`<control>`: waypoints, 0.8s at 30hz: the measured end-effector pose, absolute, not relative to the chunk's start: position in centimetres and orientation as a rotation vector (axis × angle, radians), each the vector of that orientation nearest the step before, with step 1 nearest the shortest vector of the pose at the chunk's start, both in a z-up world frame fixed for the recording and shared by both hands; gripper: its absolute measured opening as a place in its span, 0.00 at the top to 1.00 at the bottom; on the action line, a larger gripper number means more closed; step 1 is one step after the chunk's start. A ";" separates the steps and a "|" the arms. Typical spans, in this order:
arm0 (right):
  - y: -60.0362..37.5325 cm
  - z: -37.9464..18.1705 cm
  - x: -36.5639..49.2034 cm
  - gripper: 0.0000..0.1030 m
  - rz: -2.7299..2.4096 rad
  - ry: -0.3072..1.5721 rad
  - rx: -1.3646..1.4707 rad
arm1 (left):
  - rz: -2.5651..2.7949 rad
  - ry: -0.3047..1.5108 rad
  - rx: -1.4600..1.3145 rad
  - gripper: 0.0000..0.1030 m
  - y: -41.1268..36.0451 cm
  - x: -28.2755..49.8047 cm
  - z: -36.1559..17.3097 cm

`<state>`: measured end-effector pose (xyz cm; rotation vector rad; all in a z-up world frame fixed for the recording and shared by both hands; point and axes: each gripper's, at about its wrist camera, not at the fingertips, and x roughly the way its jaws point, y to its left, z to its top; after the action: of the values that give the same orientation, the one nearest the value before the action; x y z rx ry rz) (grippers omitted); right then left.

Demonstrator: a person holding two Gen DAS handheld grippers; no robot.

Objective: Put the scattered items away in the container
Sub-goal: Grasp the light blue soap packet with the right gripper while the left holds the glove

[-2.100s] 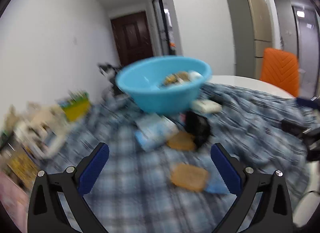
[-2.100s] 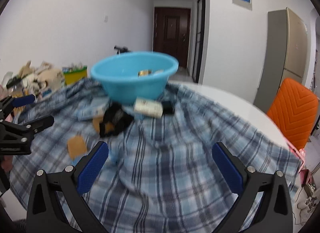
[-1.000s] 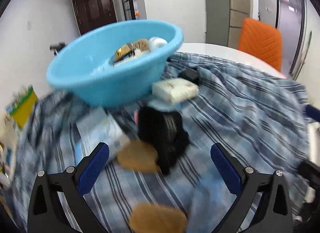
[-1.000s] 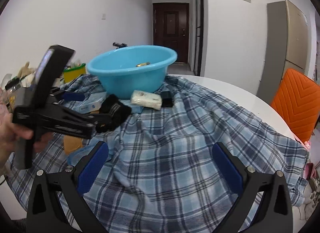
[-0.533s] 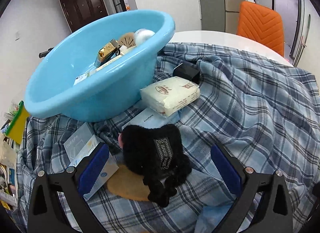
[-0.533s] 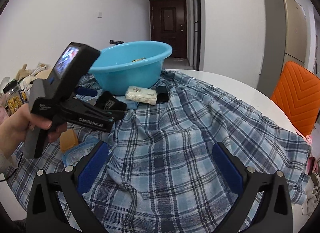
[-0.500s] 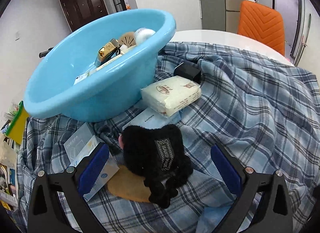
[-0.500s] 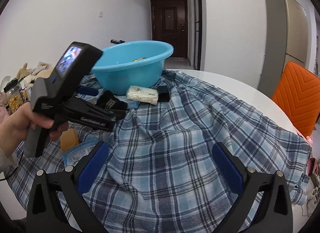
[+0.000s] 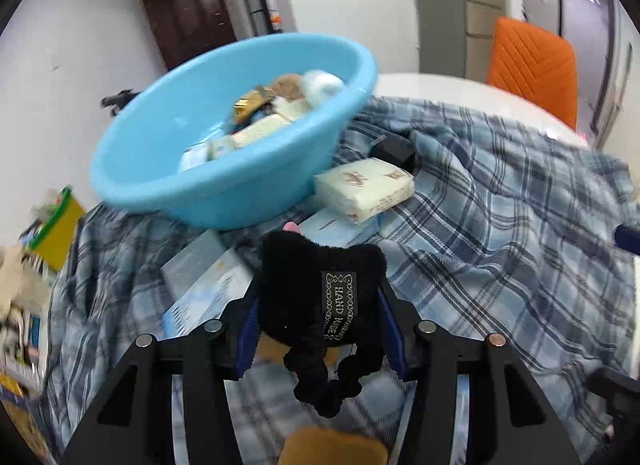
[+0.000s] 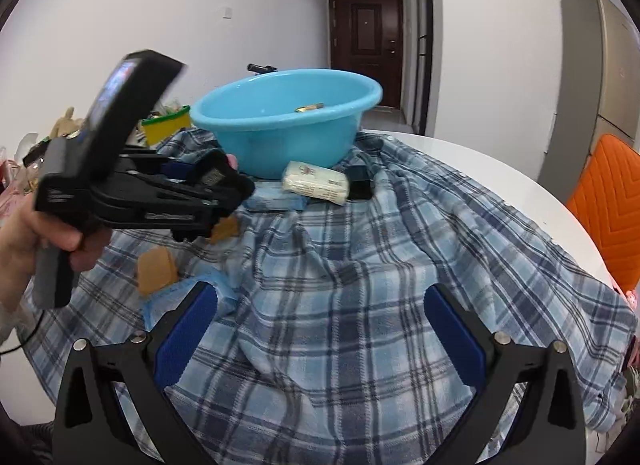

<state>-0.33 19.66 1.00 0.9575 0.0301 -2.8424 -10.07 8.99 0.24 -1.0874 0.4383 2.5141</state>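
My left gripper is shut on a black fuzzy pouch with a "HAND MADE" label and holds it above the plaid cloth, short of the blue basin. The basin holds several small items. In the right wrist view the left gripper with the pouch hovers left of the basin. My right gripper is open and empty, low over the cloth. A white tissue pack lies beside the basin; it also shows in the right wrist view.
A black box, light blue packets and brown round pads lie on the plaid cloth over a white round table. An orange chair stands at the right. Clutter sits at the far left.
My left gripper closed on the black pouch and lifted it off the cloth toward the basin. The right gripper stayed nearly still.
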 end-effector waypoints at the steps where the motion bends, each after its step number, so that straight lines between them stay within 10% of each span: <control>1: 19.4 1.3 -0.4 0.00 -2.827 0.026 0.950 | 2.532 0.412 -1.084 0.48 8.3 -9.6 0.6; 24: 11.2 -0.6 -1.7 0.00 -2.312 0.183 0.978 | 2.682 0.119 -1.169 0.47 -3.1 -2.7 -1.2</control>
<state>-1.70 11.22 -0.63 0.9778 0.1827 -2.3116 -2.71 -3.09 -1.16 -1.1693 0.1188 2.6823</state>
